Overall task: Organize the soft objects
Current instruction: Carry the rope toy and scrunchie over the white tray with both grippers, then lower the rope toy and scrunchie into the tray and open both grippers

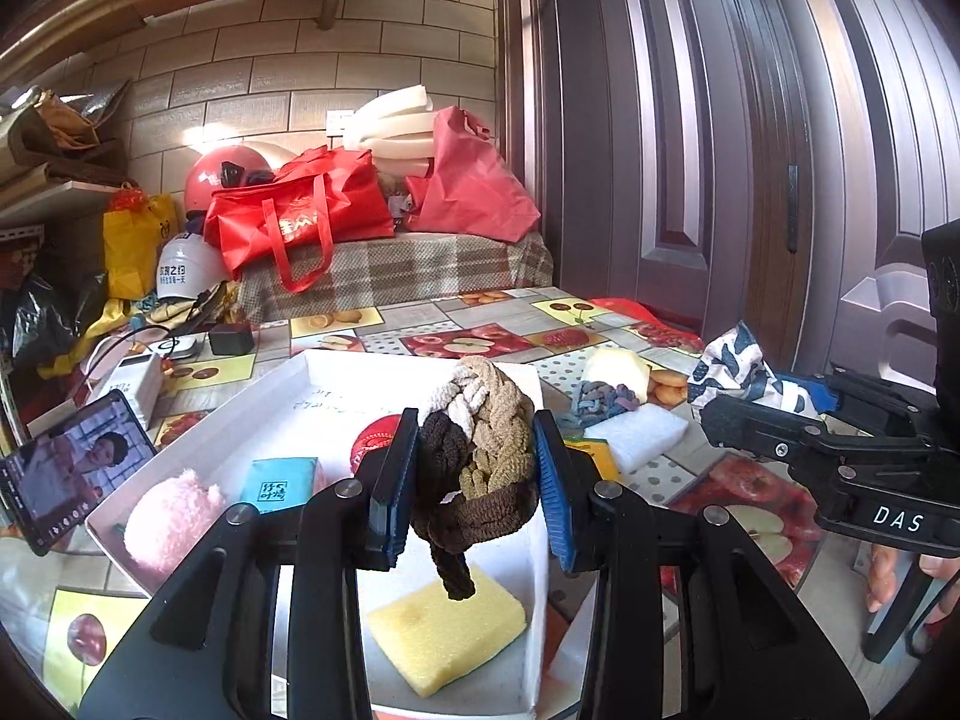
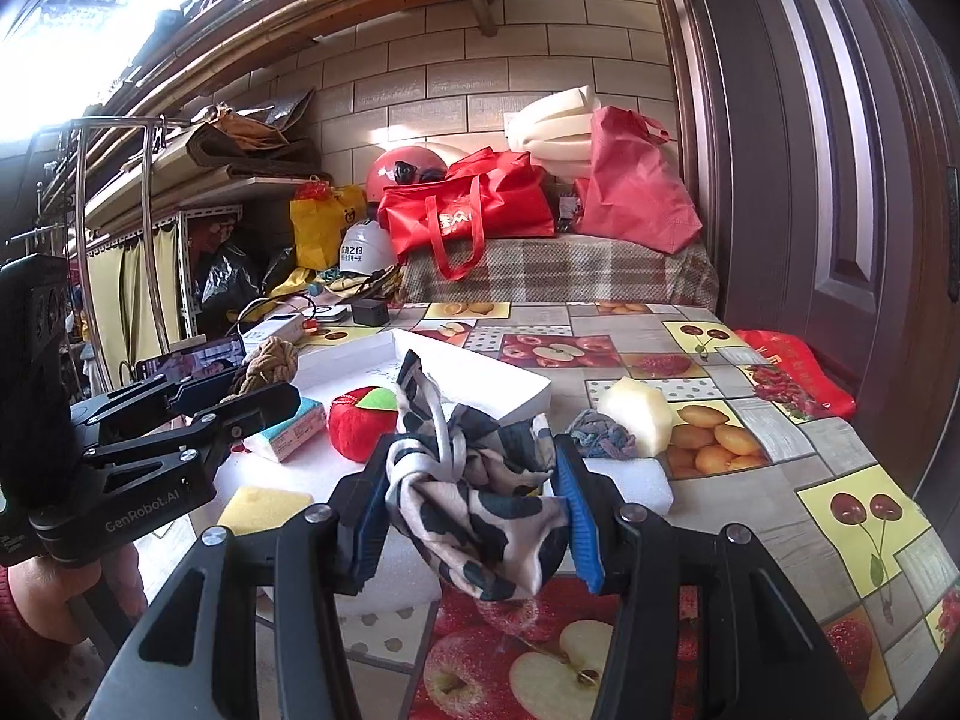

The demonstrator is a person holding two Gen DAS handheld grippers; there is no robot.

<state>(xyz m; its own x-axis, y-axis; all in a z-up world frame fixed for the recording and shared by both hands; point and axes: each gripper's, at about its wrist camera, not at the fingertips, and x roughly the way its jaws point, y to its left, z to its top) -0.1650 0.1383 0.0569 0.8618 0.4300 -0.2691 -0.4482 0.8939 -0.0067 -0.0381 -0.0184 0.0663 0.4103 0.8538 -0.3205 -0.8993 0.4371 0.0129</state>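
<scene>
In the left wrist view, the left gripper (image 1: 475,480) clamps one braided brown-and-beige cloth knot (image 1: 480,456) between its two blue pads, above the white tray (image 1: 288,378). Below the knot lies one yellow sponge (image 1: 447,630); left of the claw sit one pink fluffy ball (image 1: 171,519) and one teal packet (image 1: 279,477).

In the right wrist view, the right gripper (image 2: 471,516) squeezes one black-and-white patterned cloth (image 2: 480,510). Ahead to its right lie one grey-blue knot (image 2: 603,433) and one pale foam piece (image 2: 637,414); ahead to its left, one red plush apple (image 2: 360,426).

The left gripper (image 1: 475,480) clamps a braided brown knot (image 1: 474,450) above the white box (image 1: 282,387).
</scene>
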